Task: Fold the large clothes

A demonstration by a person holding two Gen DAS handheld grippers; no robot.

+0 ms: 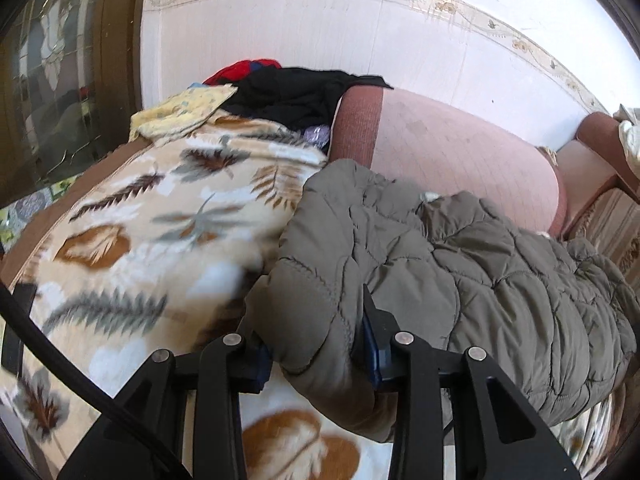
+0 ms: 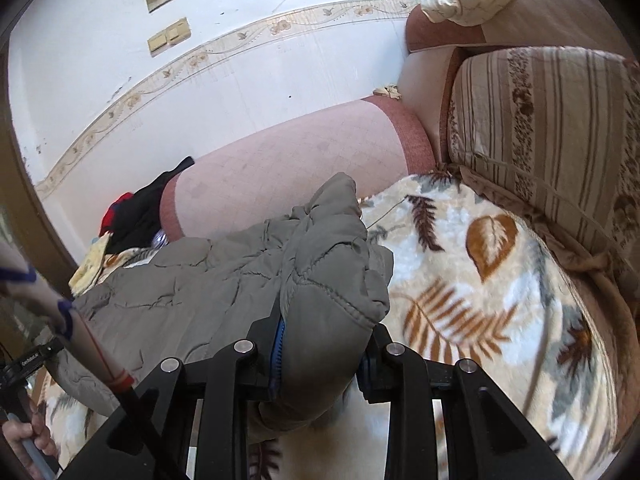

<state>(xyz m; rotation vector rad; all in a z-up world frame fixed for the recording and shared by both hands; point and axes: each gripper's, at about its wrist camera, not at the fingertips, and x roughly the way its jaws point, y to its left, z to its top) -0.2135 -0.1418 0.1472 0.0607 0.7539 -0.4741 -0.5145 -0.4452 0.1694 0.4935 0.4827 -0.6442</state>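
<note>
Leaf-print blanket (image 1: 132, 216): one quilted jacket (image 1: 460, 264), two clamping tools.

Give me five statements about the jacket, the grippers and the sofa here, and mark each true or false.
1. Both grippers are clamped on the grey quilted jacket. True: the left gripper and the right gripper each pinch a fold.
2. The jacket is bright red. False: it is grey-olive.
3. A leaf-patterned blanket lies under the jacket. True.
4. The pile of clothes sits on the floor. False: it lies at the sofa's far end.
5. A striped cushion is at the right end. True.
</note>
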